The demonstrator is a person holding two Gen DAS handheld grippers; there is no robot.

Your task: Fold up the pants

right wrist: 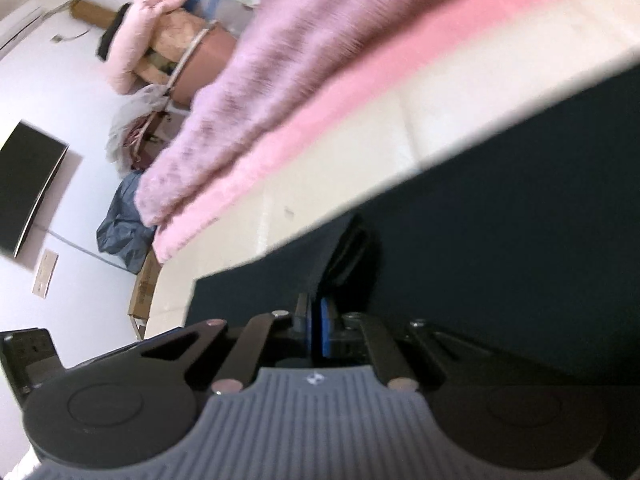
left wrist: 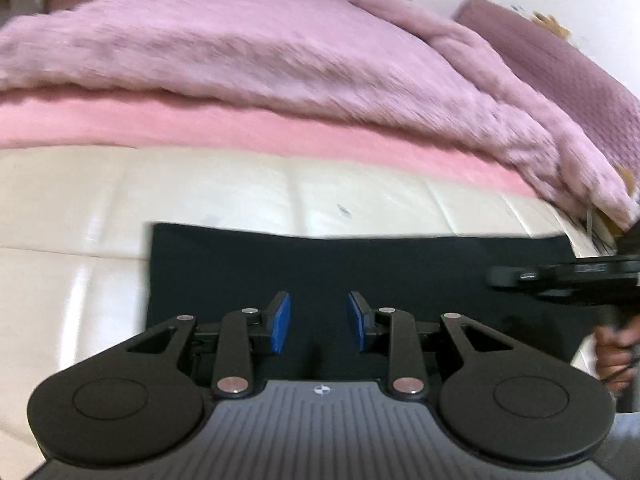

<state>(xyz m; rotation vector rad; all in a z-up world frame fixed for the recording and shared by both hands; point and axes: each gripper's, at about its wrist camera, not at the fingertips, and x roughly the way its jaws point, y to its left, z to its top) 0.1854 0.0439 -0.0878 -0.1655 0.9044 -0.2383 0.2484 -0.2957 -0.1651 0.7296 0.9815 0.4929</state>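
The dark pants [left wrist: 360, 264] lie flat on the cream mattress [left wrist: 80, 208], below the pink sheet [left wrist: 200, 120] and fluffy lilac blanket [left wrist: 260, 40]. The left gripper [left wrist: 319, 322] hovers over them, its 2 blue pads parted and empty. The right gripper [right wrist: 316, 330] is closed – seemingly pinching a raised fold of the pants, though blur hides the contact.

A home bedroom is showing here: a fluffy lilac blanket [left wrist: 280, 52] is lying over a pink sheet [left wrist: 200, 124] on a bed. A wall-mounted television [right wrist: 28, 196] (dark, switched off) is hanging nearby.
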